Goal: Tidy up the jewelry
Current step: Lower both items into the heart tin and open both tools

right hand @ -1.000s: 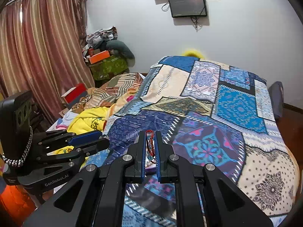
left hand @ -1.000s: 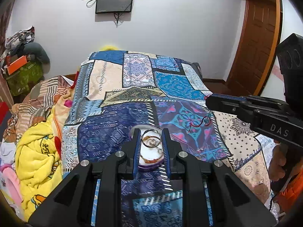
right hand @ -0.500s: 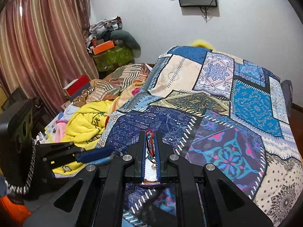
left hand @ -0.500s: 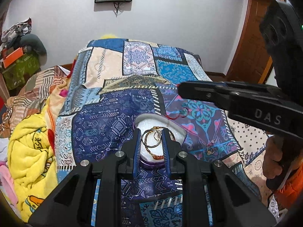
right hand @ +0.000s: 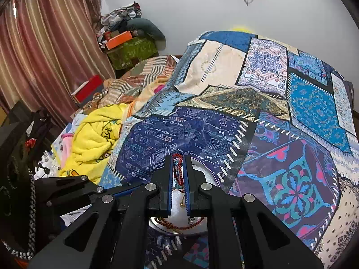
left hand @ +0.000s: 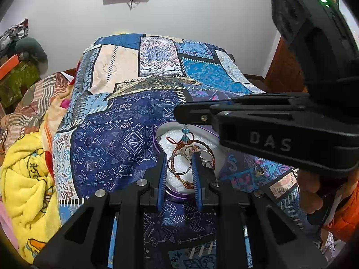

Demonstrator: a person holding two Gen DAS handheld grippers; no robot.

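Right gripper pinching red beaded cord over jewelry dish

Right gripper (right hand: 178, 163) jaws nearly closed on a red cord bracelet (right hand: 177, 170) with teal beads, dangling above the round white-lined dish (right hand: 202, 168) on the patchwork bedspread (right hand: 291, 123). More red cord (right hand: 179, 226) lies in the dish under the gripper. Left gripper (right hand: 121, 193) low at left, jaw state unclear. Yellow blanket (right hand: 94, 141) left of the bedspread.

Bracelets (left hand: 190, 157) lie in tin (left hand: 157, 134) on bedspread (left hand: 112, 139).

Home bedroom: quilted bed (left hand: 157, 71), curtains (right hand: 44, 44).
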